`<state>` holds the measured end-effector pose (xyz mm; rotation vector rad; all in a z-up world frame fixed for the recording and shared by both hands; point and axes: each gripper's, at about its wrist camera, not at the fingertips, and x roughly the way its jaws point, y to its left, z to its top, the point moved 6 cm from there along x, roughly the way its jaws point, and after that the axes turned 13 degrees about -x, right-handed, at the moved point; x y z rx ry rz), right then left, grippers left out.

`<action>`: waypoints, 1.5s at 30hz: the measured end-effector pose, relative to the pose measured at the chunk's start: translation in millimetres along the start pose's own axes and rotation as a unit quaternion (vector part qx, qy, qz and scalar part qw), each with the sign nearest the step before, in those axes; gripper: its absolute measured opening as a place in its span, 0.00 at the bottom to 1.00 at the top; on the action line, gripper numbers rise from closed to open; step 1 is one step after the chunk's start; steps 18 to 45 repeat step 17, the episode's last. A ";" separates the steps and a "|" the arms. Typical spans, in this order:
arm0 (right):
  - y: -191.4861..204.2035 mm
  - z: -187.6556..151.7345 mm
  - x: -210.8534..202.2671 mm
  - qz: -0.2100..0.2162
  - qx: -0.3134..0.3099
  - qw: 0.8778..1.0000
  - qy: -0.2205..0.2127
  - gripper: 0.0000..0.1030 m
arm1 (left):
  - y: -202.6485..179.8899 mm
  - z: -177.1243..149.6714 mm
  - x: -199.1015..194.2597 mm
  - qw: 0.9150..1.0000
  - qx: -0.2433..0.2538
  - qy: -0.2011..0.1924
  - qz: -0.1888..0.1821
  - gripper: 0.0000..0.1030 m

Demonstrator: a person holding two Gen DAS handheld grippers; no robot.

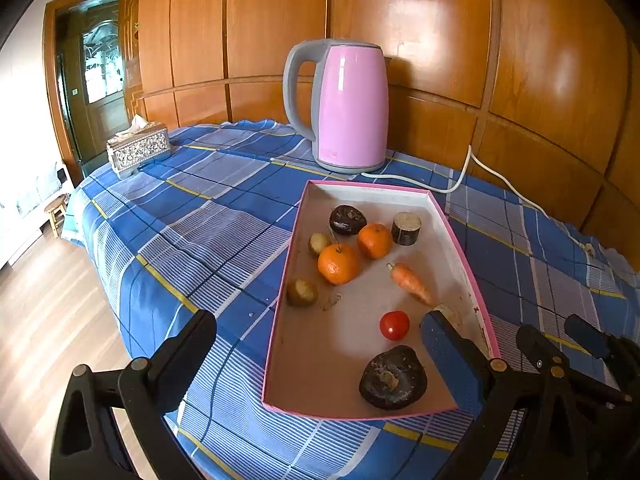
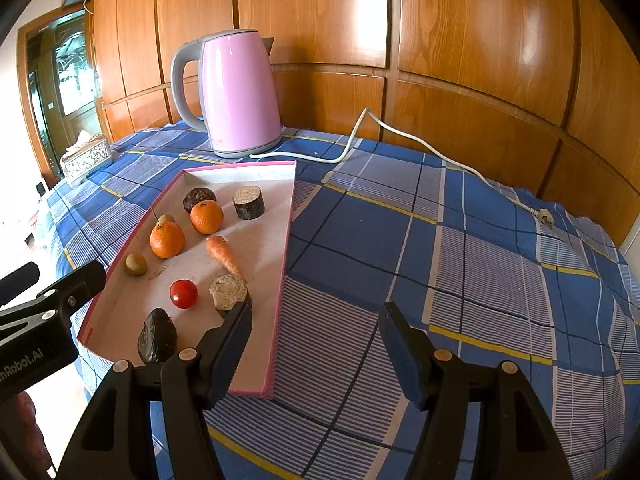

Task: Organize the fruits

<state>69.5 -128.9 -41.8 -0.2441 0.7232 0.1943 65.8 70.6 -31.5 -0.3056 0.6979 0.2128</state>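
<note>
A shallow pink-rimmed tray [image 1: 340,340] [image 2: 264,248] lies on the plaid tablecloth. It holds two oranges [image 1: 338,264] [image 1: 375,241], a carrot [image 1: 412,282], a red tomato [image 1: 394,325], a dark fruit [image 1: 392,378] at the near end, and several smaller pieces. My left gripper [image 1: 320,332] hovers open over the tray's near end with nothing between its fingers. Open and empty as well, my right gripper [image 2: 316,320] sits at the tray's near right corner, its gap over bare cloth. From the right wrist, the tomato [image 2: 183,293] and carrot [image 2: 226,258] are just ahead to the left.
A pink kettle [image 1: 348,108] stands behind the tray, and its white cord [image 2: 400,136] trails right across the cloth to a loose plug. A patterned tissue box [image 1: 138,152] sits at the far left corner. The table edge drops to wooden floor on the left. Wood panelling backs the table.
</note>
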 end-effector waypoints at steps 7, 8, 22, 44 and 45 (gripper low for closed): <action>-0.3 0.1 -0.9 0.000 0.000 1.000 0.000 0.65 | -0.4 0.0 0.7 1.000 0.001 0.001 -0.001 1.00; -0.4 0.1 -0.9 0.000 0.000 1.000 0.000 0.65 | -0.4 0.0 0.8 1.000 0.001 0.002 -0.001 1.00; -1.3 -0.3 -1.0 0.001 0.002 1.000 -0.001 0.65 | -0.9 -1.2 -0.6 1.000 -0.002 0.002 -0.010 1.00; -1.3 -0.3 -1.0 0.001 0.002 1.000 -0.001 0.65 | -0.9 -1.2 -0.6 1.000 -0.002 0.002 -0.010 1.00; -1.3 -0.3 -1.0 0.001 0.002 1.000 -0.001 0.65 | -0.9 -1.2 -0.6 1.000 -0.002 0.002 -0.010 1.00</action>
